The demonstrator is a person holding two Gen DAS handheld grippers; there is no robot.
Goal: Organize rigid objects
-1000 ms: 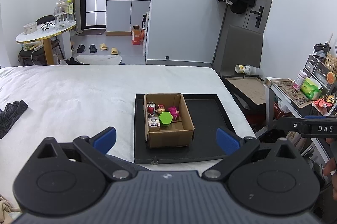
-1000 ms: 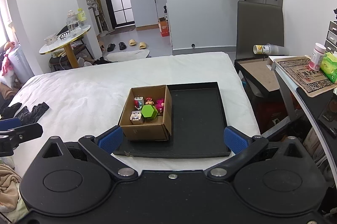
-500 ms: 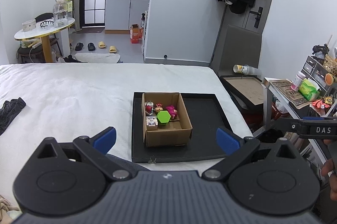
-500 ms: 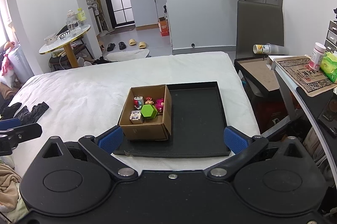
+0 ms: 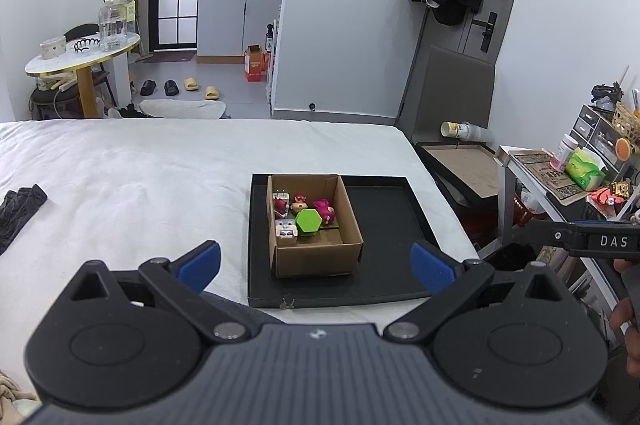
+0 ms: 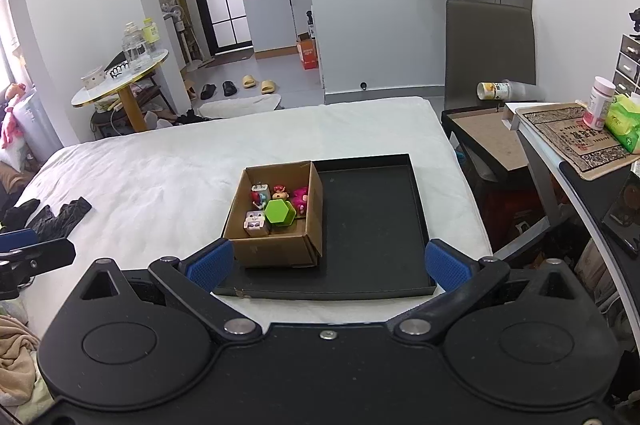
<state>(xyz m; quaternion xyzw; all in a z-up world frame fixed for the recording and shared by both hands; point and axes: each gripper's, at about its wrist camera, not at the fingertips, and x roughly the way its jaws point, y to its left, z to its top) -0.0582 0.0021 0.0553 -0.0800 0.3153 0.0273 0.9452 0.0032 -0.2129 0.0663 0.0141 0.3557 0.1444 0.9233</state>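
An open cardboard box (image 5: 316, 257) (image 6: 276, 249) stands on the left part of a black tray (image 5: 380, 217) (image 6: 372, 209) on the white bed. Inside lie a green hexagonal block (image 5: 308, 221) (image 6: 279, 212), a white cube figure (image 5: 285, 230) (image 6: 255, 222), a pink toy (image 5: 325, 209) (image 6: 299, 199) and other small figures. My left gripper (image 5: 316, 263) is open and empty, held back from the tray's near edge. My right gripper (image 6: 327, 261) is open and empty, also short of the tray.
Dark clothes (image 5: 18, 213) (image 6: 52, 217) lie on the bed's left side. A low table (image 6: 488, 133) and a cluttered desk (image 6: 576, 141) stand right of the bed. A round table (image 5: 80, 53) and a chair (image 6: 490, 45) stand beyond it.
The left wrist view has shifted slightly, so the box and tray sit a little further left in it. The right gripper has not moved. Both grippers stay open.
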